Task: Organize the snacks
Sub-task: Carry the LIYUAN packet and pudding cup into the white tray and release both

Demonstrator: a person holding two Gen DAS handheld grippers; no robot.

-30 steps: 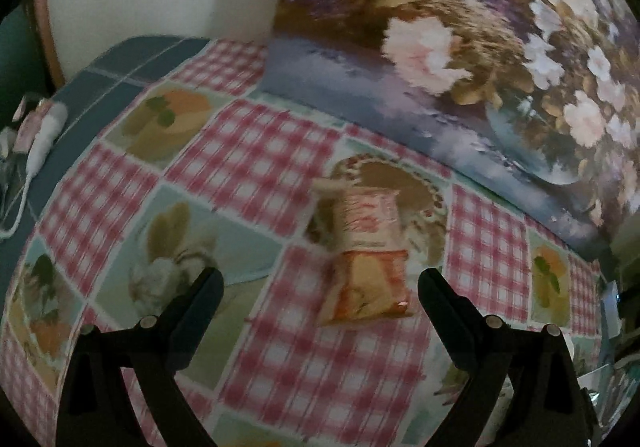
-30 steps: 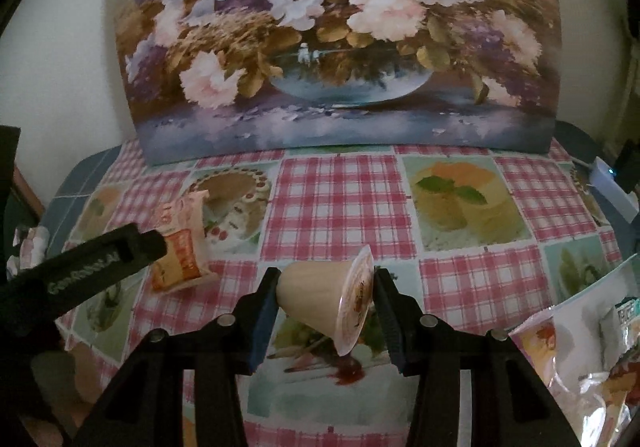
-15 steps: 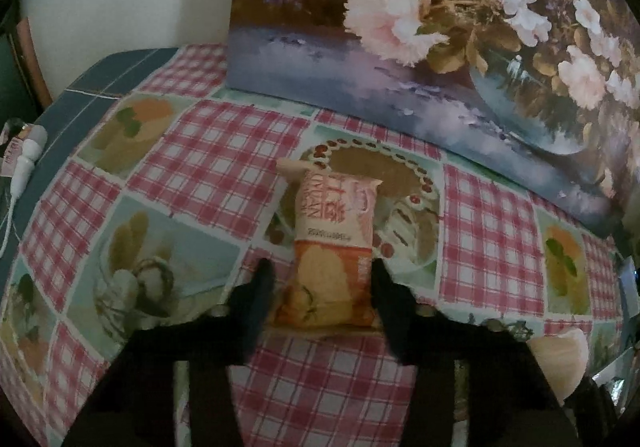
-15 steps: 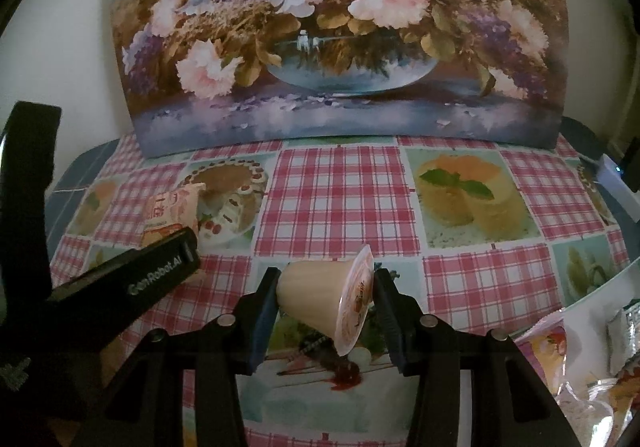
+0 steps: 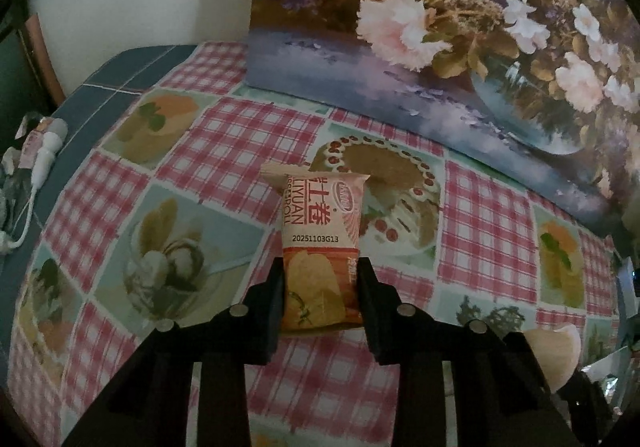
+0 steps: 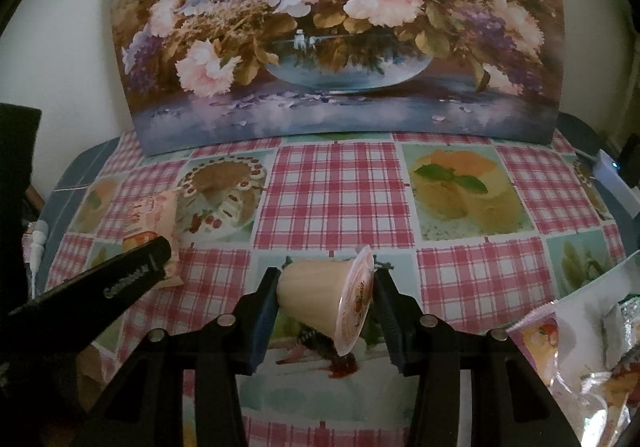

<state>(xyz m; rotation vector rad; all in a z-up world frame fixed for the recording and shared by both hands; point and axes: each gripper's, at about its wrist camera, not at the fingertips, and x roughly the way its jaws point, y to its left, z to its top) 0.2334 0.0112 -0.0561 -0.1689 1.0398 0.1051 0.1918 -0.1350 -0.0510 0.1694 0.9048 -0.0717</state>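
Observation:
My left gripper (image 5: 320,279) is shut on the lower end of an orange and pink snack packet (image 5: 320,235), which sticks out forward over the checked tablecloth (image 5: 224,143). The packet (image 6: 154,215) and the left gripper also show at the left of the right wrist view. My right gripper (image 6: 326,287) is shut on a cream pudding cup (image 6: 320,299), held on its side above the cloth with its foil lid to the right. The cup (image 5: 554,351) also shows at the lower right of the left wrist view.
A large flower painting (image 6: 332,35) leans against the wall at the back of the table. An open bag of several wrapped snacks (image 6: 592,343) lies at the right. A white corded device (image 5: 46,155) lies at the left table edge. A white box (image 6: 612,179) sits far right.
My left gripper moved forward to the snack packet and closed on its lower end. My right gripper kept its hold on the pudding cup and barely moved.

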